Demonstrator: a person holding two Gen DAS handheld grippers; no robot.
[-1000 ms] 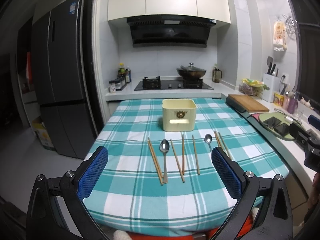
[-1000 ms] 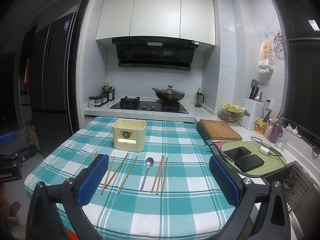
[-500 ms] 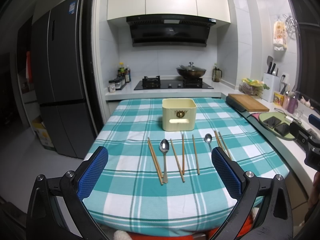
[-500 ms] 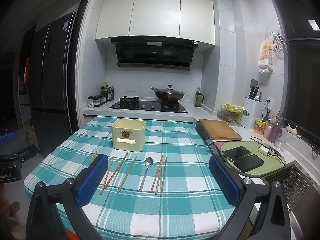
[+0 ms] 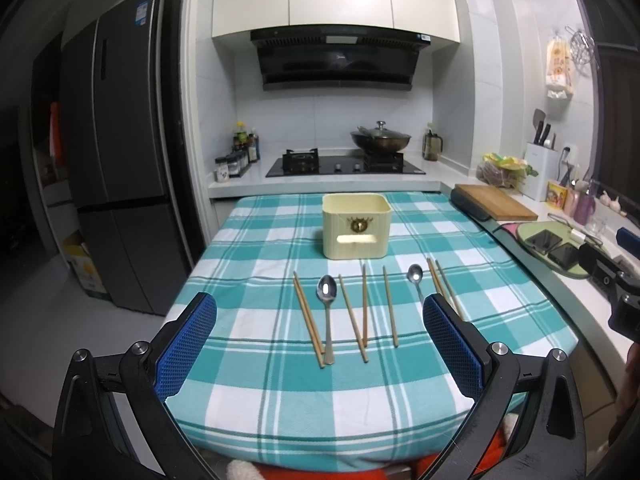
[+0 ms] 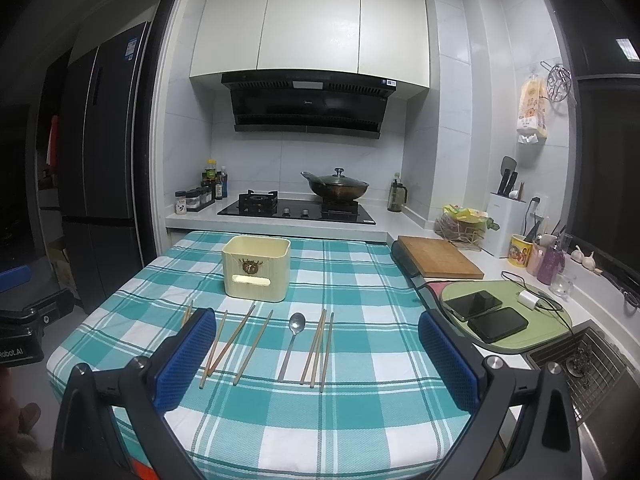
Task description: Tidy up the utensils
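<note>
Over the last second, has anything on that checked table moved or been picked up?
Nothing visibly changed. Both the left gripper and right gripper hang open over the near edge, holding nothing. The spoons, chopsticks and cream bin lie where they were.

Dim, cool indoor light; sharp centre, fisheye-bent, vignetted edges

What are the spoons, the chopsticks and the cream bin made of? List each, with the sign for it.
Spoons: likely polished steel, silvery with bright glints.
Chopsticks: apparently wood or bamboo, matte tan, no shine.
Cream bin: probably moulded plastic, smooth, slightly glossy, rounded corners and a cut-out handle slot.
</note>
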